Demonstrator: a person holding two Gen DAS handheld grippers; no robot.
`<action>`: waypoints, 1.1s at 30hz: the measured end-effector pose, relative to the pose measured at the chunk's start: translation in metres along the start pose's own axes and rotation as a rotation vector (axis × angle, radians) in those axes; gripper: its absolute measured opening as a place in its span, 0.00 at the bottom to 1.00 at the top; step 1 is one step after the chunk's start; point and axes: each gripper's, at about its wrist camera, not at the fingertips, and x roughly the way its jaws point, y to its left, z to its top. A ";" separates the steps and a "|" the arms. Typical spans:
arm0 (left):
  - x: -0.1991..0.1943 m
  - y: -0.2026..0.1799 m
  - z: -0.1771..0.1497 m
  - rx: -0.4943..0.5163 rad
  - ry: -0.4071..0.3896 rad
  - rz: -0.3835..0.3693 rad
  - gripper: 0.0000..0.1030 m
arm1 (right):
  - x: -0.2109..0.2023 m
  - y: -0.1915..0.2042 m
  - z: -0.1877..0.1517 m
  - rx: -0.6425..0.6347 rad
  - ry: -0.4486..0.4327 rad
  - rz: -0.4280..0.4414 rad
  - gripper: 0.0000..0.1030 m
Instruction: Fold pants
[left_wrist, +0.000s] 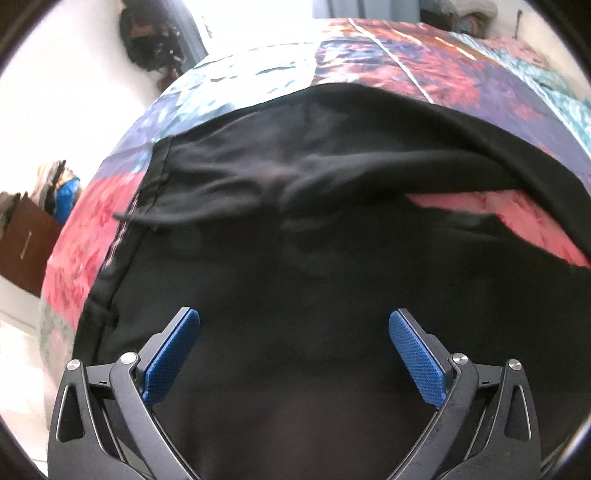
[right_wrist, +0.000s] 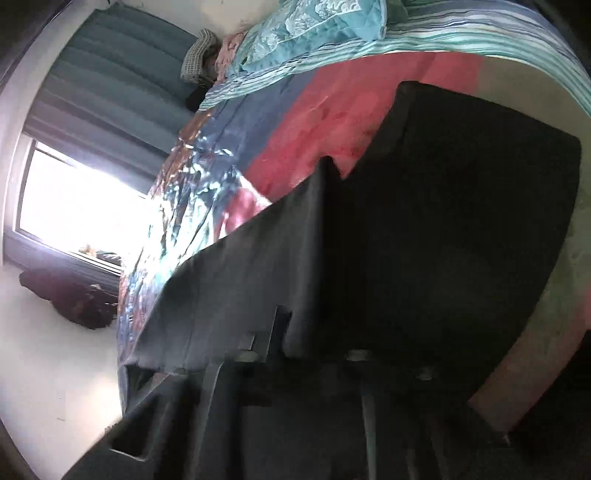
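Black pants (left_wrist: 295, 229) lie on the bed (left_wrist: 369, 62); my left claw (left_wrist: 294, 325) gapes above them, my right claw (right_wrist: 306, 332) clamps their fabric.

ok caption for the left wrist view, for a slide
Open left claw hovers over black pants spread on a patchwork bedspread.
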 end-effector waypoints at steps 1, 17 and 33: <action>-0.001 -0.002 0.006 0.000 -0.002 -0.004 1.00 | -0.001 0.000 0.000 -0.009 0.000 0.007 0.12; 0.106 0.026 0.191 -0.502 0.214 -0.382 0.99 | -0.089 0.090 0.022 -0.347 -0.103 0.167 0.11; 0.093 0.049 0.194 -0.649 0.134 -0.475 0.07 | -0.129 0.100 0.029 -0.479 -0.117 0.198 0.10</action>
